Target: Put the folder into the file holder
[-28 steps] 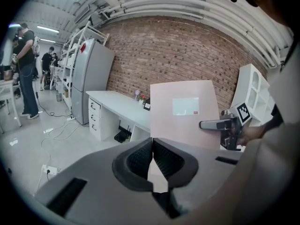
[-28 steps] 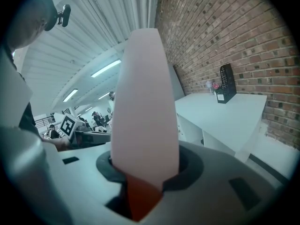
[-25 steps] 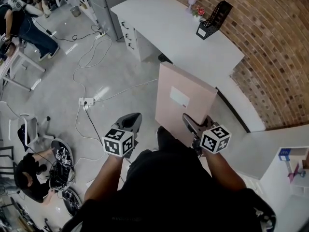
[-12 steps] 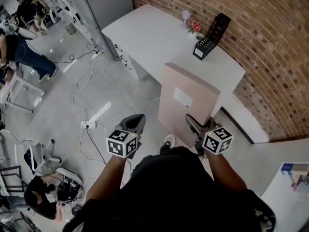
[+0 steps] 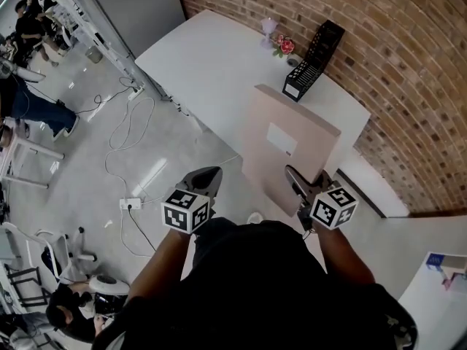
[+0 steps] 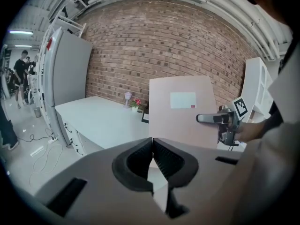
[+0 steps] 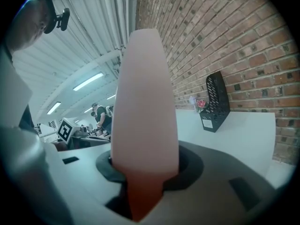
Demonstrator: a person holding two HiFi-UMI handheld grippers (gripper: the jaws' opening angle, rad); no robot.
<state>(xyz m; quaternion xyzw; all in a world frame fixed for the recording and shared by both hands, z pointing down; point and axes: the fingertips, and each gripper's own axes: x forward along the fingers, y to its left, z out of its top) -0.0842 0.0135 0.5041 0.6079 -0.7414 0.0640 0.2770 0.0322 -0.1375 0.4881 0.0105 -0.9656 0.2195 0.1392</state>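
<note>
A pale pink folder [image 5: 288, 150] with a white label stands upright in the air in front of me, its near edge clamped in my right gripper [image 5: 298, 182]. In the right gripper view the folder [image 7: 145, 107] fills the middle, edge on, between the jaws. The left gripper view shows the folder's [image 6: 183, 111] broad face with the right gripper [image 6: 220, 120] on it. My left gripper [image 5: 203, 181] hangs shut and empty to the folder's left, its pads [image 6: 152, 161] touching. The black mesh file holder [image 5: 312, 60] stands on the white desk [image 5: 211, 64] by the brick wall; it also shows as the file holder [image 7: 216, 102].
A small vase of flowers [image 5: 276, 42] stands beside the file holder. Cables and a power strip [image 5: 130, 203] lie on the grey floor to the left. People and chairs occupy the far left. A white shelf unit [image 5: 445, 268] stands at the lower right.
Both grippers and the folder have moved forward toward the desk; the desk and file holder now lie nearer, and the folder's top overlaps the desk edge.
</note>
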